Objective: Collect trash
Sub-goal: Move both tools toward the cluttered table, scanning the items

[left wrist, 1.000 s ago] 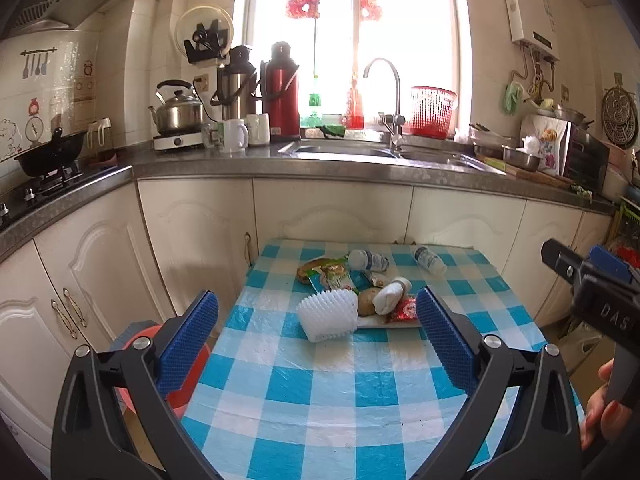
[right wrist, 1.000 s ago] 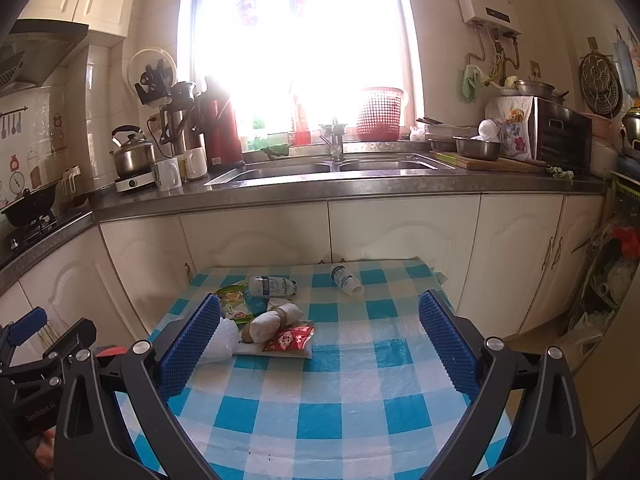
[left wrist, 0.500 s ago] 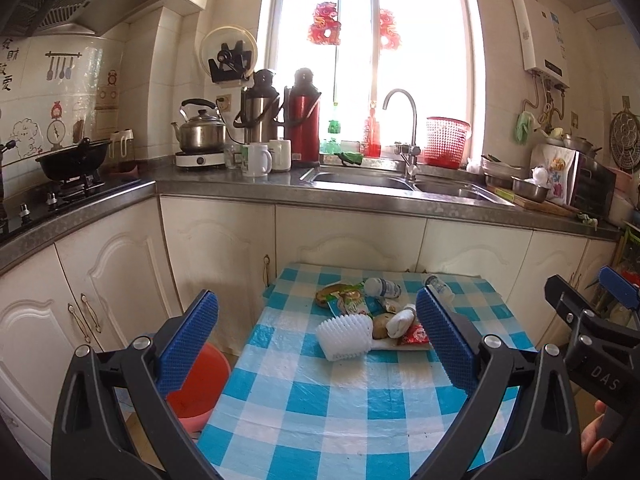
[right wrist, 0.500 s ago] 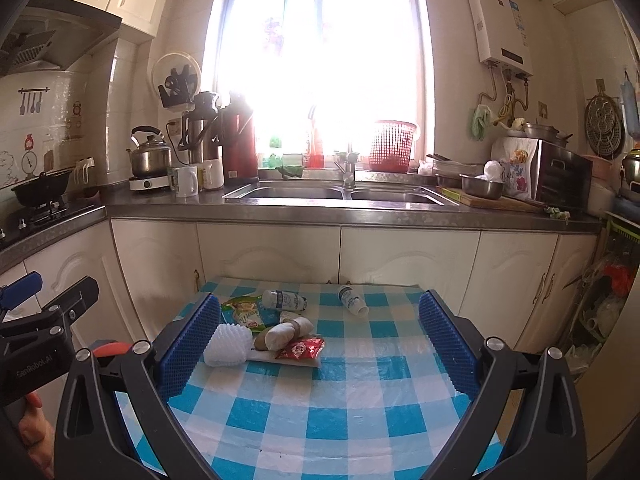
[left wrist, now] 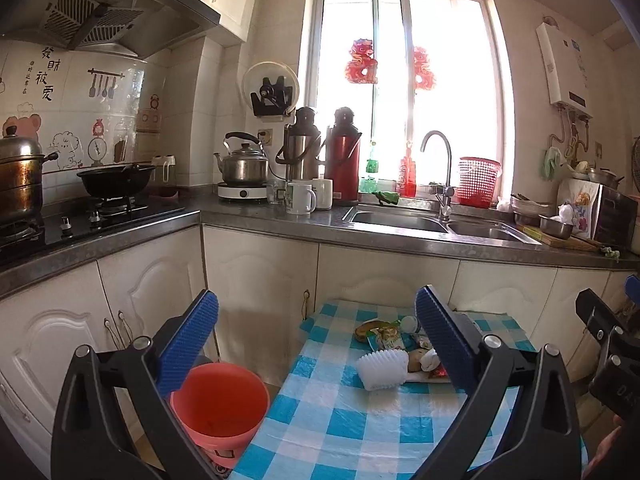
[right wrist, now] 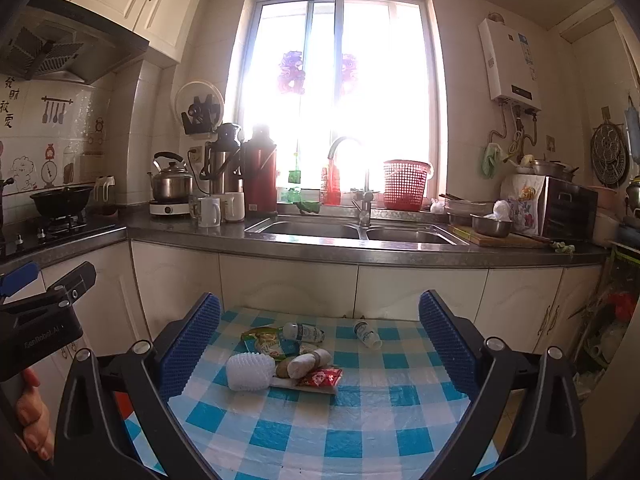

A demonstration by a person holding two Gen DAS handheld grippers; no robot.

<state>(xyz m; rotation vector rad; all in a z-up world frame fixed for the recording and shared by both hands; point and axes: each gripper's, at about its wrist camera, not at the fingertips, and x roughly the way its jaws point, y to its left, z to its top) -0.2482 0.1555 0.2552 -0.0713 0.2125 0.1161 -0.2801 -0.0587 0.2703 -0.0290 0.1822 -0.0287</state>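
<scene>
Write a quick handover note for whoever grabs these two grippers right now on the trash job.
Left gripper: open, empty, held above the table's near left edge.
Right gripper: open, empty, facing the table.
Trash: white foam net, red sachet, green wrapper and a bottle clustered mid-table; a second bottle lies apart, to the right.
Orange bucket stands on the floor left of the table; it looks empty.
Done: nothing collected yet.
Left: pick up each piece and drop it in the bucket.
</scene>
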